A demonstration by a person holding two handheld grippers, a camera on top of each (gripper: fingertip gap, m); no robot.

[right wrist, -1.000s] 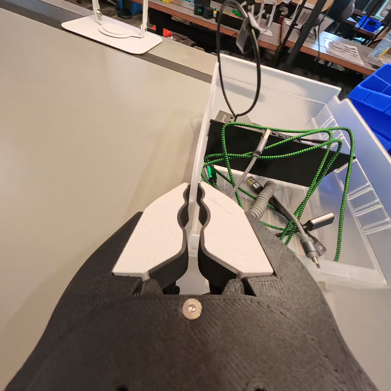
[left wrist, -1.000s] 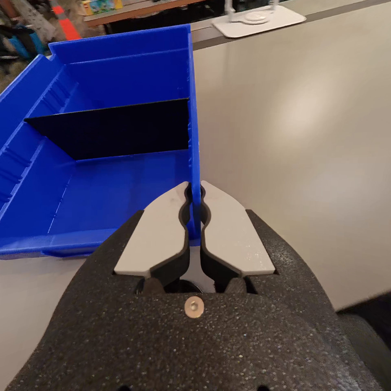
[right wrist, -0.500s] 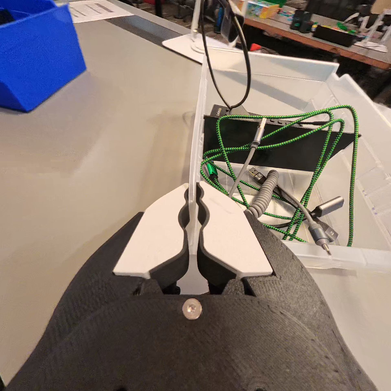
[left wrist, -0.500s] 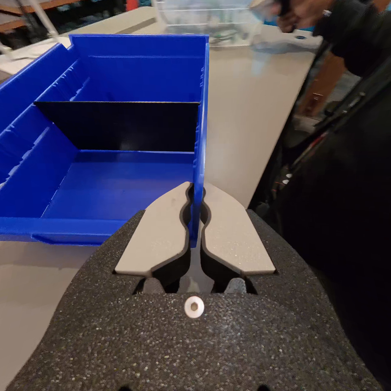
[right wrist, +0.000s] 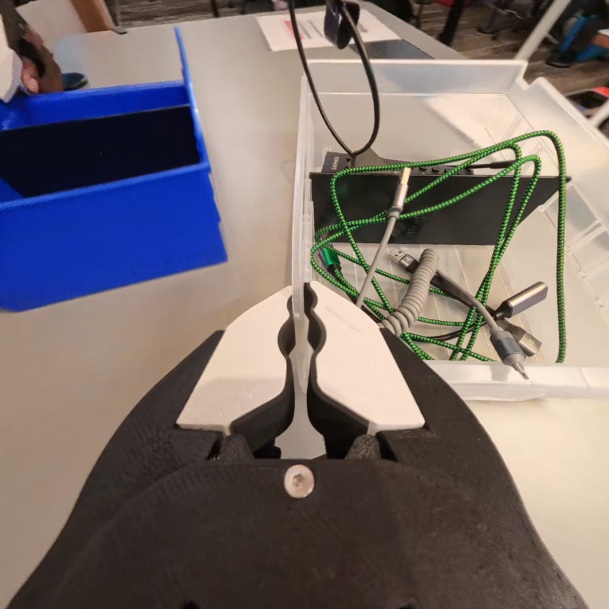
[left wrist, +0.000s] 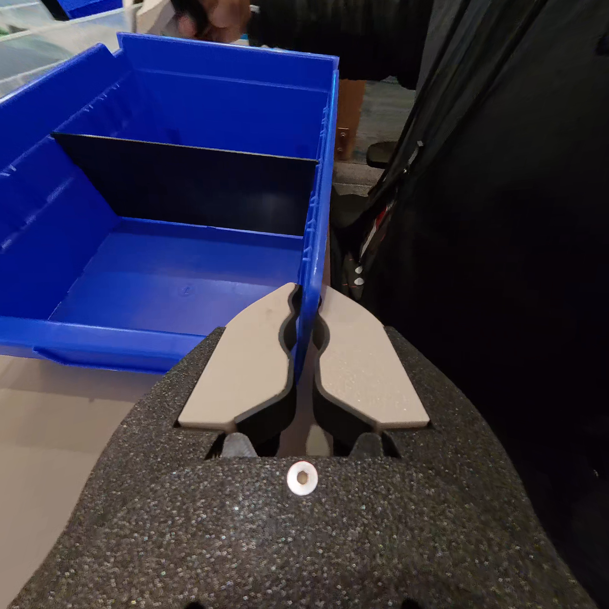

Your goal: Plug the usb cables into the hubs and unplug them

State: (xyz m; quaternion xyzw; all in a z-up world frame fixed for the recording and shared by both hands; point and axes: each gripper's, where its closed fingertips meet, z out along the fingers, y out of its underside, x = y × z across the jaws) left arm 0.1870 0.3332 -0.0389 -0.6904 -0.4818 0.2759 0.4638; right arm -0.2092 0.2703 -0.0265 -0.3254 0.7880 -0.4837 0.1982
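Note:
My left gripper [left wrist: 309, 293] is shut on the right side wall of an empty blue bin [left wrist: 184, 290] with a black divider [left wrist: 197, 184]. My right gripper [right wrist: 301, 288] is shut on the left wall of a clear plastic bin [right wrist: 298, 197]. That bin holds a black USB hub [right wrist: 362, 163] with a black cord looping up, a tangled green braided cable [right wrist: 494, 204], a grey USB cable [right wrist: 397, 201], a grey coiled cable [right wrist: 415, 290] and dark plugs [right wrist: 514, 342]. The blue bin also shows in the right wrist view [right wrist: 99, 211], to the left of the clear bin.
Both bins rest on a light grey table [right wrist: 99, 362]. A person in dark clothing [left wrist: 494, 263] stands close on the right of the blue bin, a hand [left wrist: 217, 19] beyond its far wall. Papers [right wrist: 316, 29] lie on the table behind the clear bin. There is about 40 centimetres between the tips of the two grippers.
Both grippers have swung round with their bins held; the blue bin has turned toward the person, and the two bins now stand side by side in the right wrist view.

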